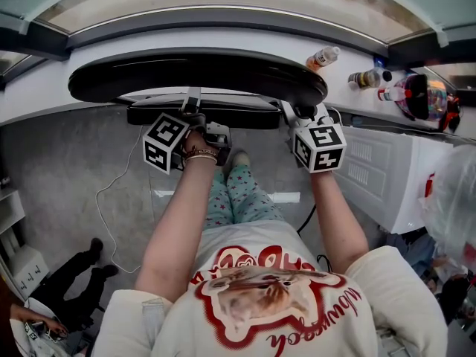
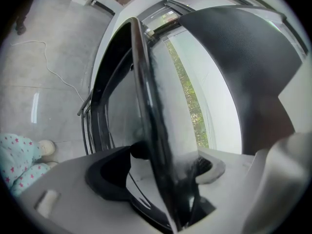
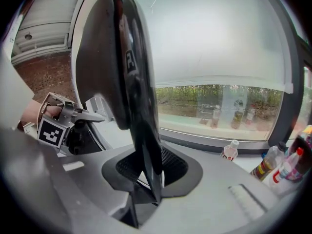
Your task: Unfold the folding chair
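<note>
The folded black chair (image 1: pixel 201 76) leans upright against the windowsill, and from my head view it reads as a wide dark oval. My left gripper (image 1: pixel 195 114) holds its left part and my right gripper (image 1: pixel 301 114) its right part. In the left gripper view the chair's thin black edge (image 2: pixel 146 106) runs straight down between the jaws of the left gripper (image 2: pixel 170 174), and the pads press on it. The right gripper view shows the chair's panel (image 3: pixel 117 57) narrowing to an edge that is clamped between the meshed pads of the right gripper (image 3: pixel 148 172).
Several bottles (image 1: pixel 322 56) stand on the white windowsill (image 1: pixel 223 39) behind the chair, and they also show at the right in the right gripper view (image 3: pixel 229 150). A white cabinet (image 1: pixel 379 169) stands close on the right. A white cable (image 1: pixel 111 199) lies on the grey floor. Another person's legs (image 1: pixel 74 266) are at lower left.
</note>
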### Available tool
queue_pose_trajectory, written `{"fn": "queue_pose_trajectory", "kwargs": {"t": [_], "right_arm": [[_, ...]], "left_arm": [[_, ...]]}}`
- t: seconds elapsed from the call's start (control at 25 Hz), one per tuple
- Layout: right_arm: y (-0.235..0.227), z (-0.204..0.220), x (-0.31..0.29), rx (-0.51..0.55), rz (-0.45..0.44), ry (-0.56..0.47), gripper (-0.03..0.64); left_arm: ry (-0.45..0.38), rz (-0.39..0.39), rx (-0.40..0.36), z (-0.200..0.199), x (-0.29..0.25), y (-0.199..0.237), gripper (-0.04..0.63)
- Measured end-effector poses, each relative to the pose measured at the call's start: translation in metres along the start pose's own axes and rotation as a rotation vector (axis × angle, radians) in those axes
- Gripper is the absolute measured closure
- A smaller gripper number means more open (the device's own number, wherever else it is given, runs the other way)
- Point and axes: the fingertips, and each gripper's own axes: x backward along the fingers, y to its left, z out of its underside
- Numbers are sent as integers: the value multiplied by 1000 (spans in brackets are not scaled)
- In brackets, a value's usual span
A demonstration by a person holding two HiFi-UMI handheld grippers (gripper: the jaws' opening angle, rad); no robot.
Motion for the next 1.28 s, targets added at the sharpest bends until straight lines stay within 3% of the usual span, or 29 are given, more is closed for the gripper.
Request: {"fn": "queue_pose_trajectory", "kwargs": {"t": [0.84, 1.28], "right_arm": [[-5, 4, -7, 0, -25, 2, 514], [-12, 7, -18, -36, -23, 36, 514]], "left_arm": [[10, 45, -18, 15, 40, 33, 291], [36, 35, 64, 24, 47, 55, 316]]}}
